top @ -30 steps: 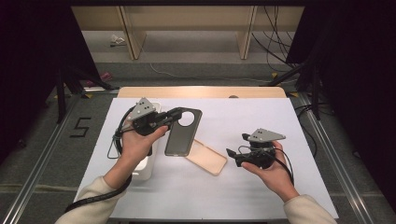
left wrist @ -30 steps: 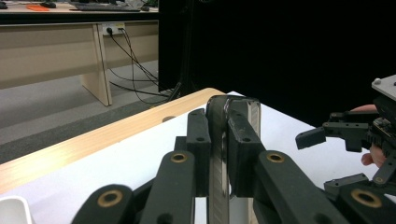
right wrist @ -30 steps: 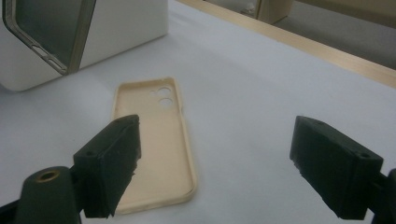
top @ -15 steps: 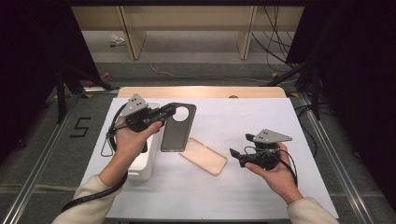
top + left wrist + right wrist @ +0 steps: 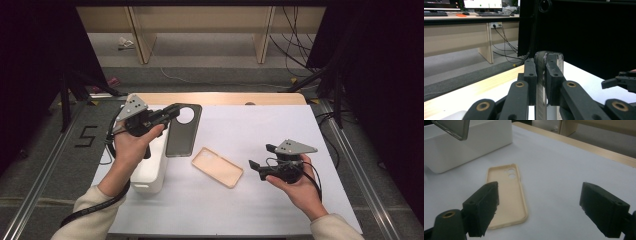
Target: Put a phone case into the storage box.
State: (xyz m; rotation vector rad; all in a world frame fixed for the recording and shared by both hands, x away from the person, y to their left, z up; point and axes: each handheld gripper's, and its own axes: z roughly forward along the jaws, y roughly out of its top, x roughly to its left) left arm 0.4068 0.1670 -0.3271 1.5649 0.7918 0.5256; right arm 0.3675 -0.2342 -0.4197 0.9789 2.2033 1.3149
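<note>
Carried leftward since earlier frame: dark phone case [image 5: 182,131], clamped in left gripper [image 5: 169,114], beside white box [image 5: 150,167]. Right gripper [image 5: 261,159] open, empty, near beige case [image 5: 217,166].

A beige phone case [image 5: 217,167] lies flat on the white table cover [image 5: 260,130], hollow side up. Beside it stands 1 white box [image 5: 150,167]. A black 5 [image 5: 86,136] is marked on the floor.

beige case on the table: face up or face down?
Face up: the beige case lies flat on the table, its hollow inside and raised rim showing.
</note>
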